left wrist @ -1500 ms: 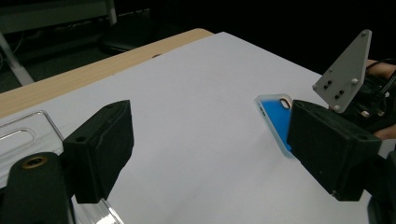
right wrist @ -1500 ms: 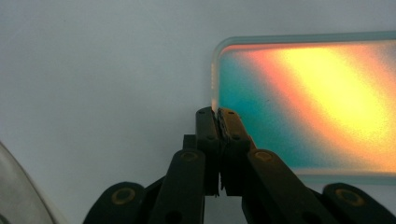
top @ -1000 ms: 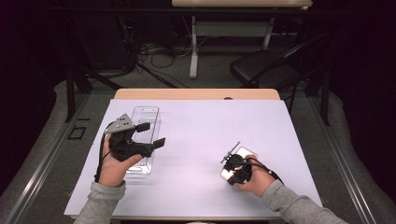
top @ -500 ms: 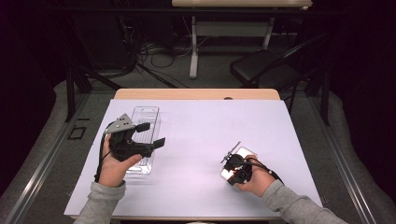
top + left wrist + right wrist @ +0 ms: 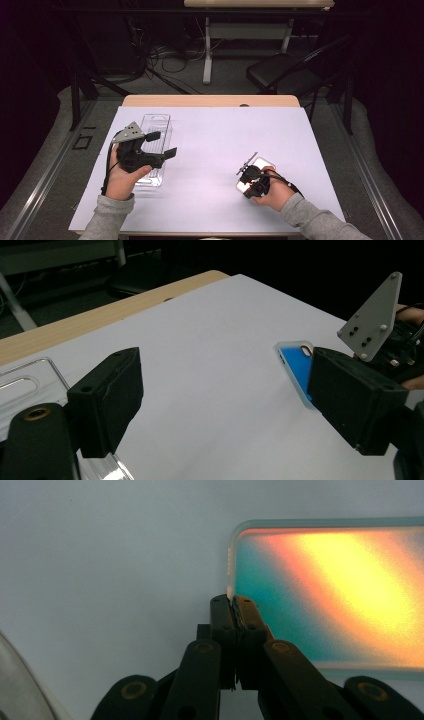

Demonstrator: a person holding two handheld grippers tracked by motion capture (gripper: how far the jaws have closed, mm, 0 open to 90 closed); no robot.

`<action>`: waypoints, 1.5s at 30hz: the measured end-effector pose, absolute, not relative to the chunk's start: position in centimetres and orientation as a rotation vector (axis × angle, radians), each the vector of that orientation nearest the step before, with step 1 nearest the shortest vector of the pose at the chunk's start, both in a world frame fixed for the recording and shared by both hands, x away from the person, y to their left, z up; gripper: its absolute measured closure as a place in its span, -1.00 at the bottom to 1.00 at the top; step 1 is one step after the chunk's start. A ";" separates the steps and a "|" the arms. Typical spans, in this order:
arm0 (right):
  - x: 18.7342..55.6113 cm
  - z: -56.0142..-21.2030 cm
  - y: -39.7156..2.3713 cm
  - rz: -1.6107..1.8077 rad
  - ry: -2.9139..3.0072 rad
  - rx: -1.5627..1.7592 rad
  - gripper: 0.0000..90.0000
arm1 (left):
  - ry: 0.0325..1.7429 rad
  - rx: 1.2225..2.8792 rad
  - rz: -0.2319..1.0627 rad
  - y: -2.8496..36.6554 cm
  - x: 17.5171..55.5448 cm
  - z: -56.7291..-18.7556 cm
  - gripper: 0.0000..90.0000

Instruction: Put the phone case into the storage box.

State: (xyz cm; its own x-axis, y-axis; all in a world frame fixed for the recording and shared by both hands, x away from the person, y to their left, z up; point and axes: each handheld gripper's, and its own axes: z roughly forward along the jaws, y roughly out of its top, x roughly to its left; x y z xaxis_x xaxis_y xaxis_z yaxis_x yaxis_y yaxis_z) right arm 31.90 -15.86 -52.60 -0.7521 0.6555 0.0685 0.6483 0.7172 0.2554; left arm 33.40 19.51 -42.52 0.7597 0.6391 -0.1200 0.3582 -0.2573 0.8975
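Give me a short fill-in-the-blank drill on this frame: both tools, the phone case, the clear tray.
1. The right tool is ____ on the edge of the translucent blue phone case.
2. The left tool hovers with its jaws ____ over the clear rectangular plastic tray.
3. Case and tray both rest on the ____ sheet covering the wooden table.

Missing words: shut; open; white

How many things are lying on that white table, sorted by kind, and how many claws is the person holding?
Phone case, blue-tinted and iridescent: 1
Clear plastic tray: 1
Claw, left claw and right claw: 2
Total: 4
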 end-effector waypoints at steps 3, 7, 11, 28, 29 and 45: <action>31.9 -52.6 -15.9 0.411 2.885 1.098 0.98 | 0.765 1.872 0.323 19.5 33.4 -42.5 -0.66; 31.8 -52.8 -15.8 0.445 2.871 1.096 0.98 | 0.766 1.872 0.323 19.5 33.4 -42.5 -0.66; 31.8 -52.7 -15.8 0.446 2.874 1.092 0.98 | 0.766 1.871 0.323 19.6 33.4 -42.6 -0.66; 31.7 -52.0 -15.9 0.503 2.861 1.058 0.98 | 0.770 1.870 0.323 19.6 33.4 -42.6 -0.66; 31.7 -51.8 -15.9 0.506 2.856 1.062 0.98 | 0.768 1.871 0.324 19.6 33.5 -42.6 -0.66; 31.4 -50.0 -16.0 0.662 2.744 0.904 0.98 | 0.770 1.871 0.325 19.5 33.5 -42.6 -0.66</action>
State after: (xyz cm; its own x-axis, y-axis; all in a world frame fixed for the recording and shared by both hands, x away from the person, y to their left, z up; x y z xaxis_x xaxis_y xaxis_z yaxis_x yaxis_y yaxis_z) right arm 31.36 -16.03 -50.01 -0.7996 0.5998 -0.0291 0.5206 0.7166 0.4642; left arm 33.47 19.53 -42.61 0.7570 0.6419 -0.1220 0.3602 -0.2543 0.8976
